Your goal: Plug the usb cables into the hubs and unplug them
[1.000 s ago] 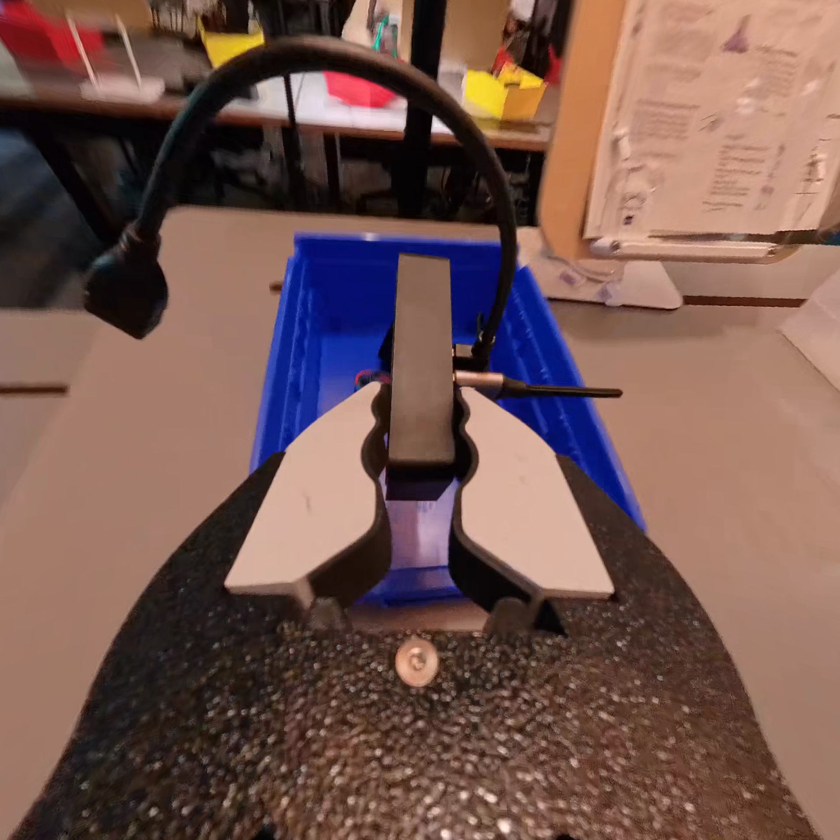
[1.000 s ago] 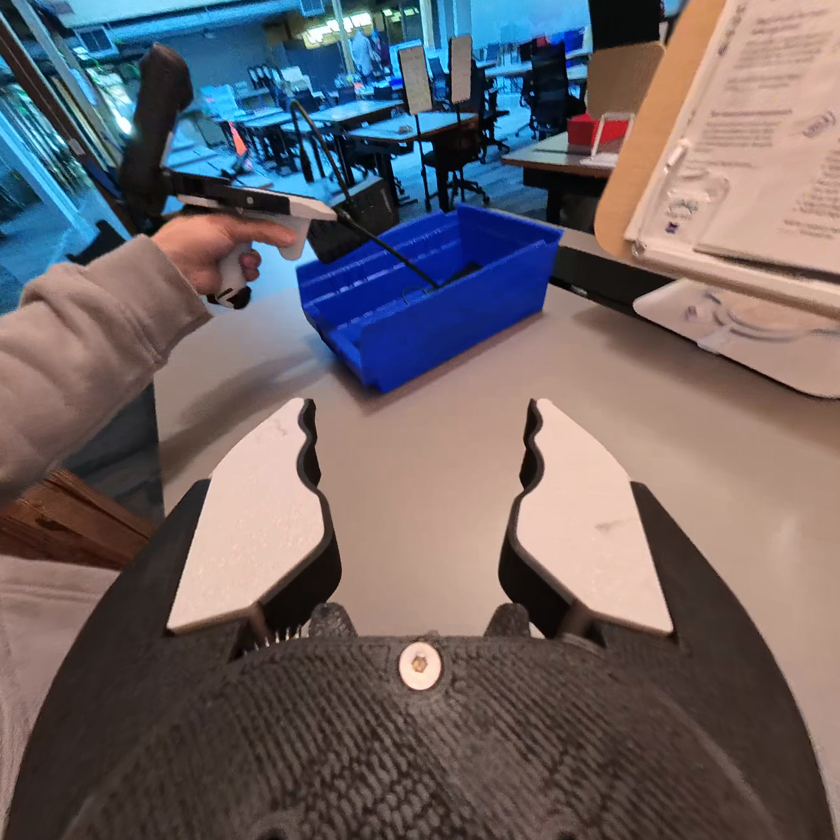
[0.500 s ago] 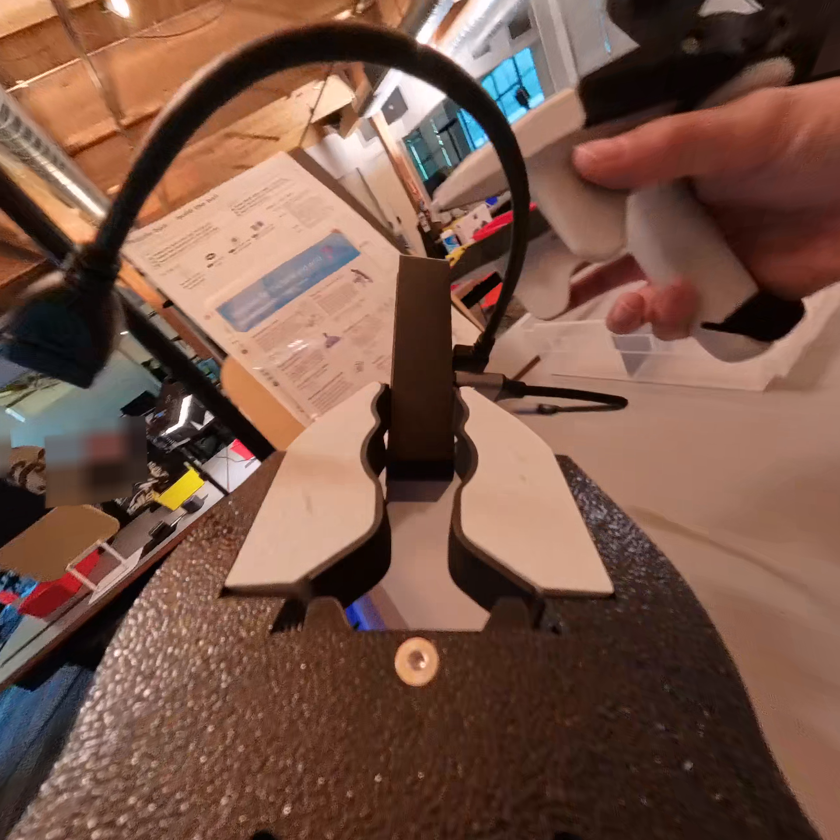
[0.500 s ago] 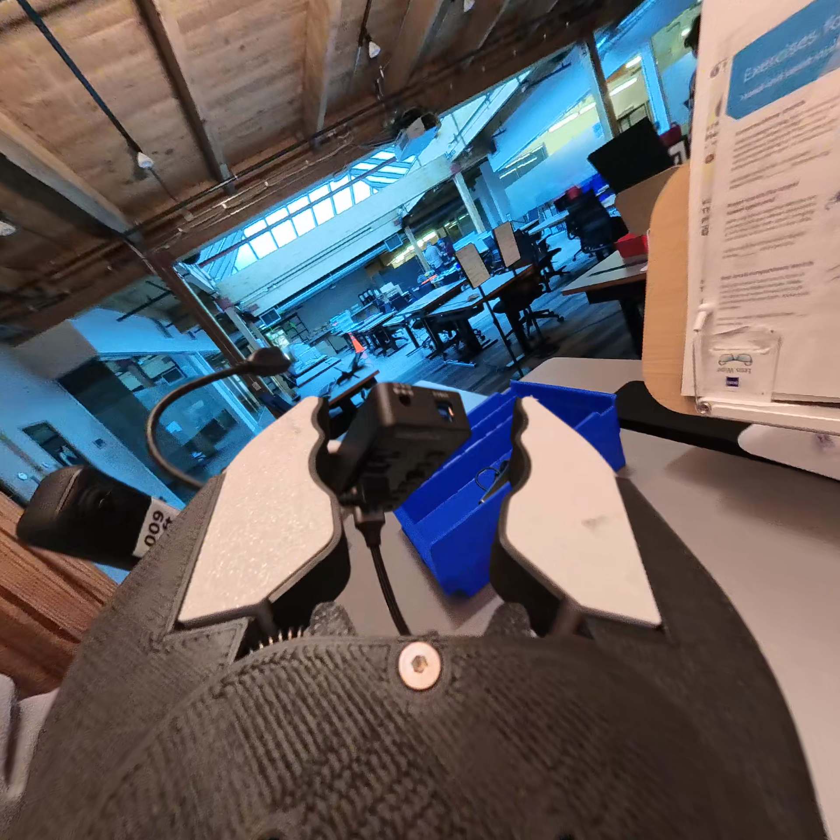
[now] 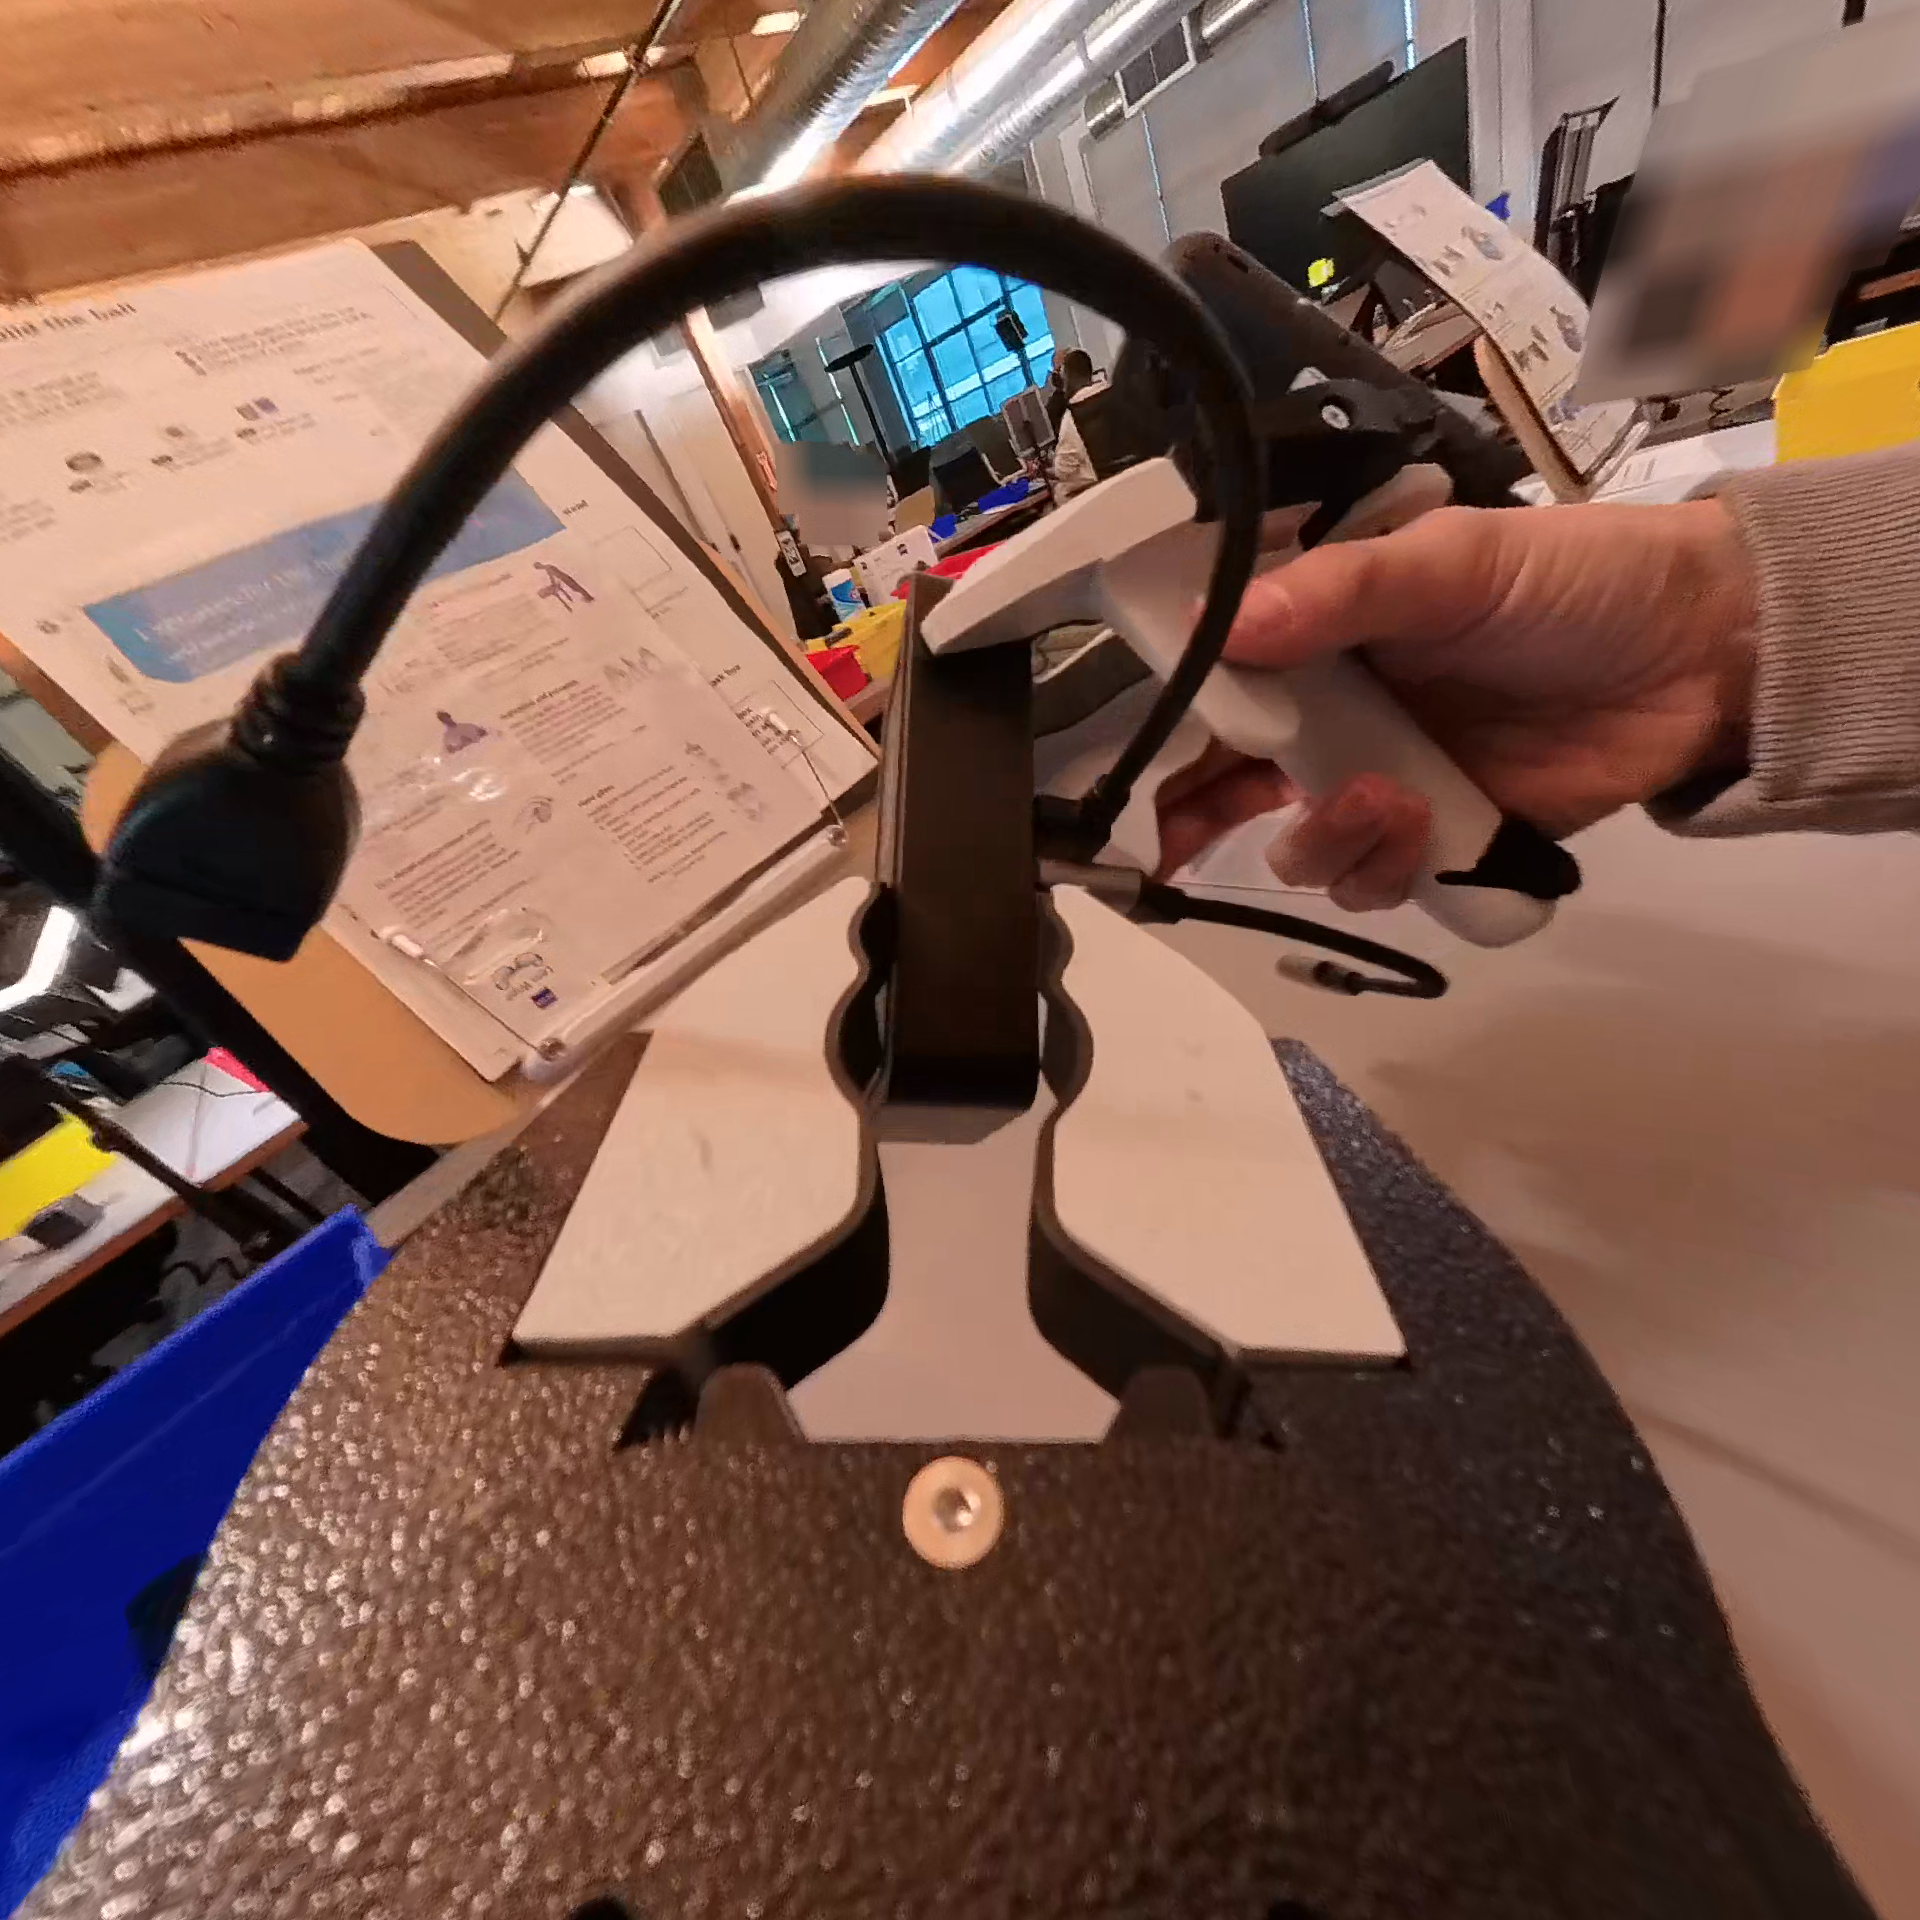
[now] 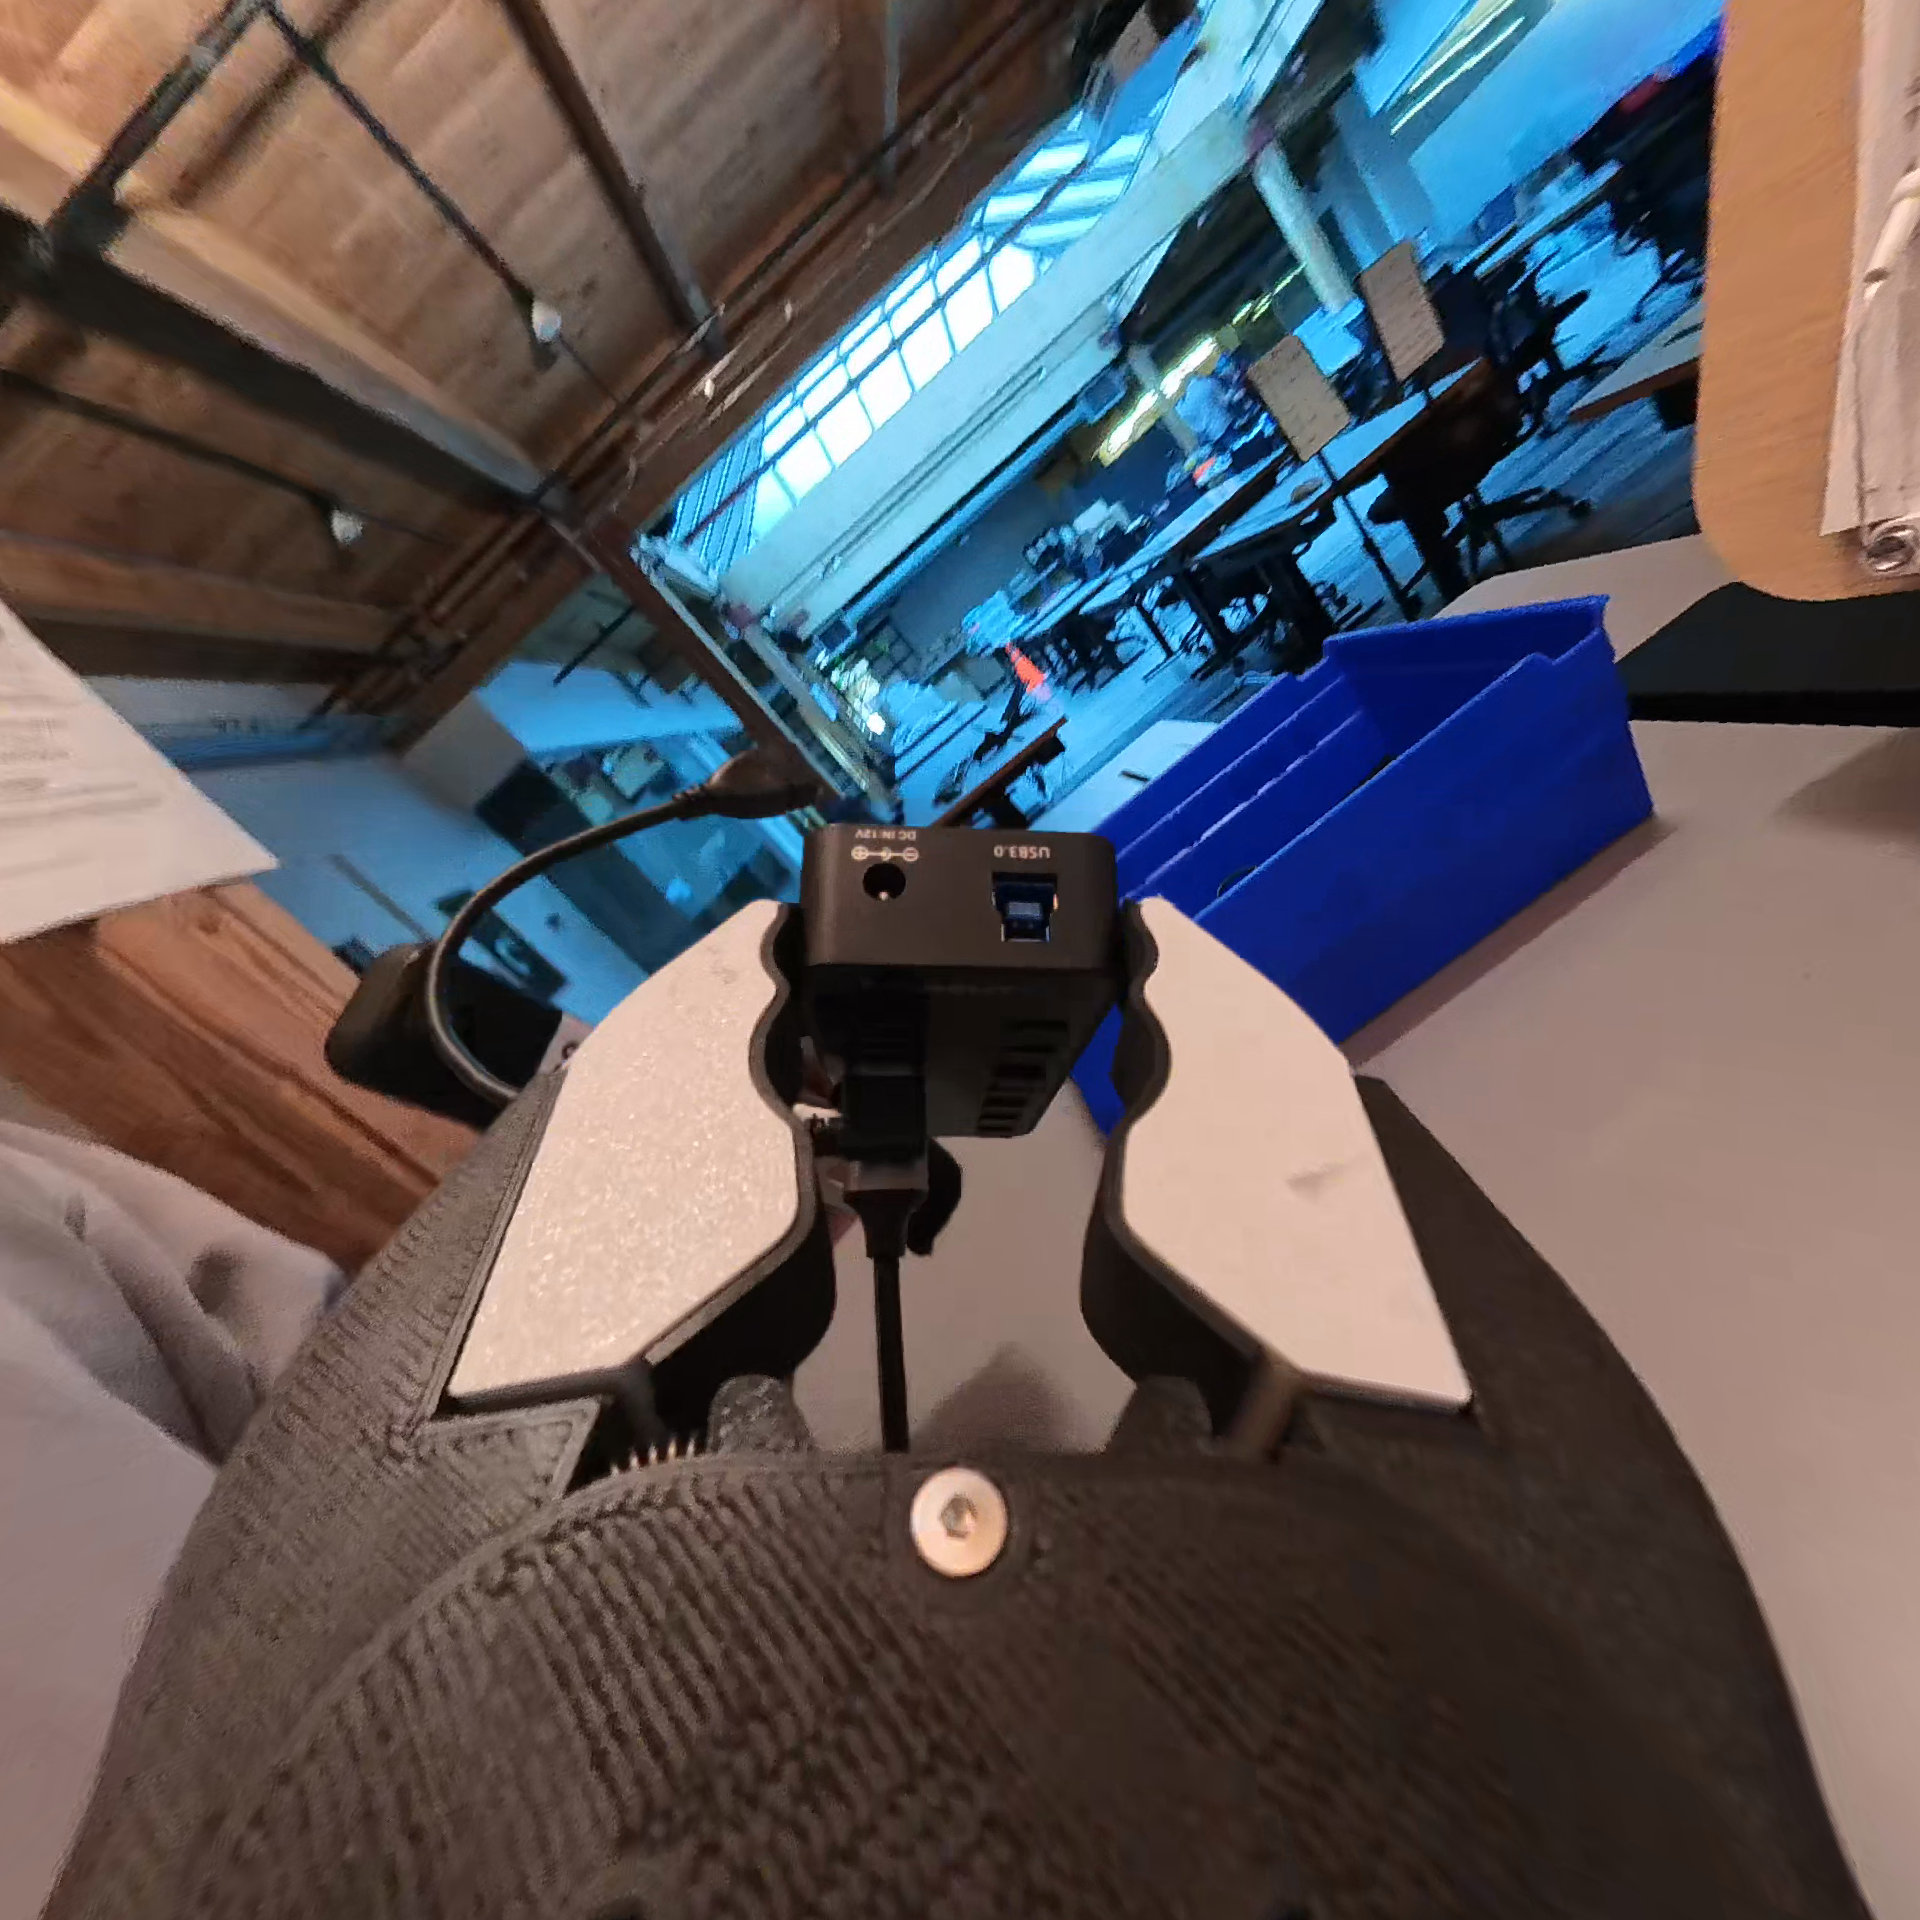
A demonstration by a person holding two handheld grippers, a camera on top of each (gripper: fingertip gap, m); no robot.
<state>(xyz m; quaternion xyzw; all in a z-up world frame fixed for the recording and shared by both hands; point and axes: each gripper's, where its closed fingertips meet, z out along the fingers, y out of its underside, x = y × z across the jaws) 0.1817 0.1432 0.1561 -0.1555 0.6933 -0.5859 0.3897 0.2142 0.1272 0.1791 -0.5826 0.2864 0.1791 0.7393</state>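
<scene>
Hub [image 5: 961, 873] upright, clamped in the left gripper [image 5: 958, 1023]; right gripper [image 6: 961, 997] pinches its far end, hand [image 5: 1496, 675] reaching in from three o'clock, cable [image 5: 727, 312] arching overhead.

Small white markings are printed, upside down, beside two ports on the black hub [image 6: 956, 914]; printed text is borne by the instruction sheets [image 5: 499, 665].
</scene>
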